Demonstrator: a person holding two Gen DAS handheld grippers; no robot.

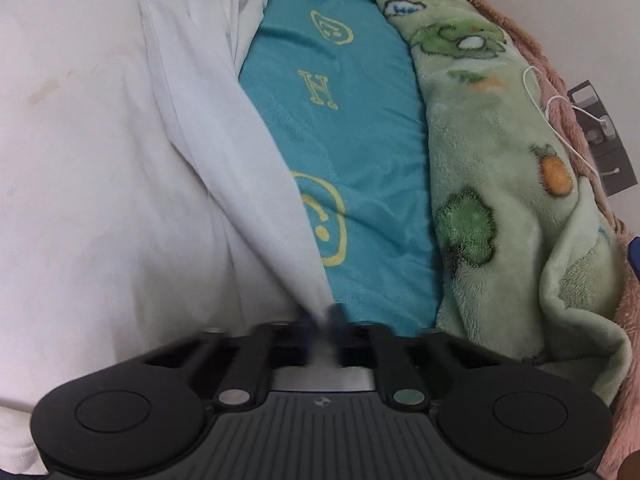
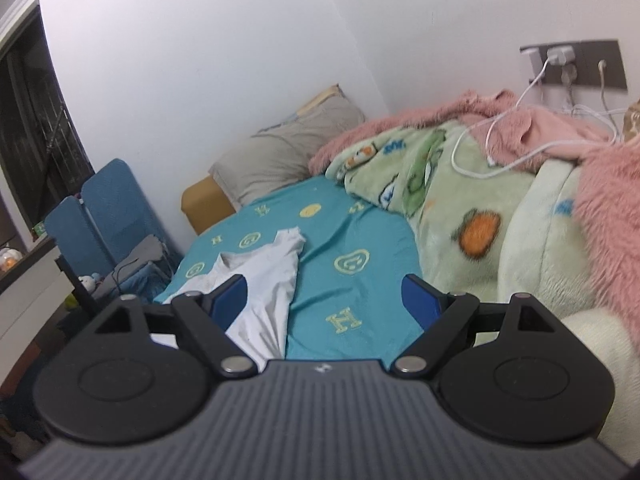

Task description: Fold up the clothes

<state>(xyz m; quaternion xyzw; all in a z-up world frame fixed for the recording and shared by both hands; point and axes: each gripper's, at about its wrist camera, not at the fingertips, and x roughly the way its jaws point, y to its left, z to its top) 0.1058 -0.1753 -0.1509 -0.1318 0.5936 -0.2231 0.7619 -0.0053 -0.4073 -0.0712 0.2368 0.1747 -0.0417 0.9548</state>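
Observation:
A white garment [image 1: 132, 168] lies spread over the teal bed sheet [image 1: 352, 152] and fills the left half of the left wrist view. My left gripper [image 1: 325, 320] is shut on the garment's near edge, with a ridge of white cloth running up from between its blurred blue pads. In the right wrist view the same white garment [image 2: 268, 280] lies on the teal sheet [image 2: 352, 288], one sleeve pointing away. My right gripper [image 2: 326, 300] hangs open above the sheet, blue pads wide apart with nothing pinched; the left pad overlaps the garment in view.
A green cartoon-print fleece blanket [image 1: 500, 184] and a pink fluffy blanket [image 2: 608, 200] are heaped along the bed's right side. White charger cables [image 2: 500, 140] trail from a wall socket [image 2: 576, 64]. A grey pillow [image 2: 288, 152] lies at the head; a blue folding chair [image 2: 104, 216] stands left.

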